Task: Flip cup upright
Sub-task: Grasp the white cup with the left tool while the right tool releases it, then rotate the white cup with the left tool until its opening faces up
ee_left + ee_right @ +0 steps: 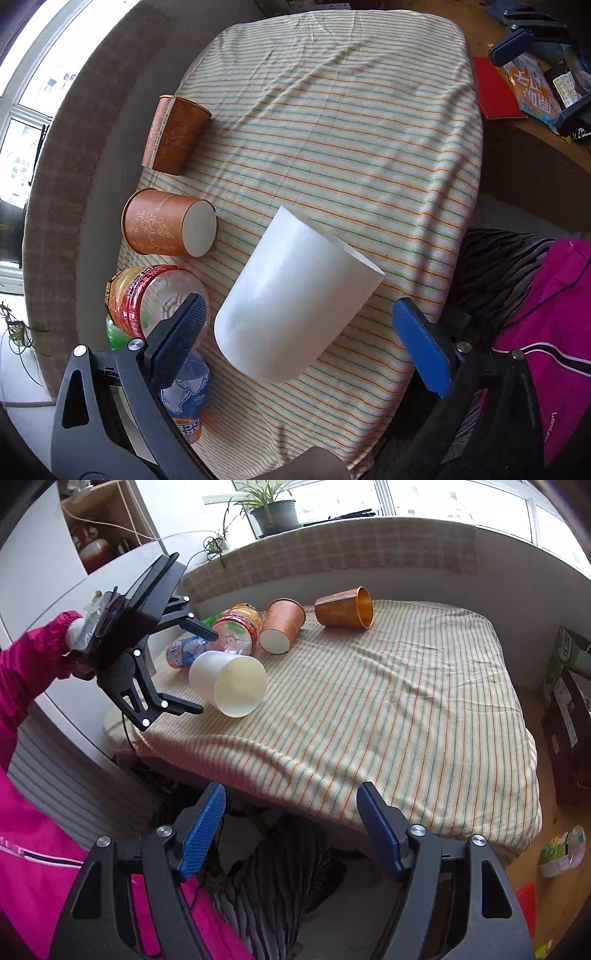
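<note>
— Blue-padded fingers of the left gripper [299, 343] fill the bottom of its own view, spread wide. What sits between them?

— The white paper cup [295, 299], lying on its side on the striped cloth [351, 129]. Neither pad touches it; the jaws flank it with a gap on both sides, holding nothing.

— Which way does the cup point?

— From the right wrist view its open mouth [240, 685] faces away from the left gripper [207, 672], toward the middle of the table. The closed base is the end nearest that gripper.

— And the right gripper [291, 825]?

— Well apart from the cup, beyond the near edge of the cloth, fingers wide open and empty. Below it is striped dark fabric and a pink jacket sleeve [22, 675].

— What else is on the cloth?

— Two brown patterned paper cups, both on their sides: one [168, 225] with its pale base showing, just beside the white cup; the other [175, 134] farther along, its gold-lined mouth visible from the right wrist. A clear plastic jar with a red label [155, 299] and a crumpled plastic bottle [188, 395] lie behind the left finger.
</note>
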Demonstrator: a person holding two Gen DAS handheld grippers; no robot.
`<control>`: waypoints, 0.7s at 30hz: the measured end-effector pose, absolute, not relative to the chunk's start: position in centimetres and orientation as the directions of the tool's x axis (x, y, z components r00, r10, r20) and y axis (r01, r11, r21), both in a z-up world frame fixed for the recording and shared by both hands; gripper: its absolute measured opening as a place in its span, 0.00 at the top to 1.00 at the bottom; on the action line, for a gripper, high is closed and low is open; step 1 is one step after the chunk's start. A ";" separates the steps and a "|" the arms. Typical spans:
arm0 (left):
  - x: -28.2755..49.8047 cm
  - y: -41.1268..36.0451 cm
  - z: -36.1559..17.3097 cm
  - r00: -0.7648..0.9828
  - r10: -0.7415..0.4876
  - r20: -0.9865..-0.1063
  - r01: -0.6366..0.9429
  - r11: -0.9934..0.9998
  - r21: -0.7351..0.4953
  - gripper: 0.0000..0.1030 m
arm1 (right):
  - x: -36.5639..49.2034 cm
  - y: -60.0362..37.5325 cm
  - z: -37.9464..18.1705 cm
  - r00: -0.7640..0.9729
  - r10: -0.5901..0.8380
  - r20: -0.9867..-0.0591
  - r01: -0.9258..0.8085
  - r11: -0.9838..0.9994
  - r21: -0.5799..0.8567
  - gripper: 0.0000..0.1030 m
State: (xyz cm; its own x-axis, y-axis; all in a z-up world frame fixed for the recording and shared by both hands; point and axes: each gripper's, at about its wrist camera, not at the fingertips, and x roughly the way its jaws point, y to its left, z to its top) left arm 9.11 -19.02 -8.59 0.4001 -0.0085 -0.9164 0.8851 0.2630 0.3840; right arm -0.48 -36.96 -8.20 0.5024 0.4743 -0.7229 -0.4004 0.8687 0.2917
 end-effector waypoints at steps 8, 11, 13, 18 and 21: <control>9.9 -20.1 -11.1 0.434 0.064 -0.898 0.882 0.171 0.439 0.00 | 0.0 -38.2 -8.7 0.506 0.485 -0.714 -0.373 0.869 0.326 0.29; 10.3 -20.4 -11.7 0.439 0.068 -0.896 0.883 0.153 0.444 0.00 | 0.0 -38.2 -8.8 0.505 0.481 -0.717 -0.368 0.871 0.325 0.29; 10.4 -20.6 -11.9 0.439 0.062 -0.896 0.883 0.153 0.444 0.00 | 0.0 -38.3 -8.9 0.503 0.476 -0.721 -0.361 0.874 0.326 0.29; 10.6 -20.7 -11.9 0.426 0.041 -0.904 0.887 0.176 0.426 0.16 | 0.1 -38.4 -9.0 0.499 0.467 -0.730 -0.341 0.880 0.330 0.29; 10.6 -20.7 -11.8 0.422 0.020 -0.906 0.888 0.193 0.418 0.17 | 0.1 -38.2 -9.0 0.500 0.464 -0.731 -0.337 0.882 0.329 0.29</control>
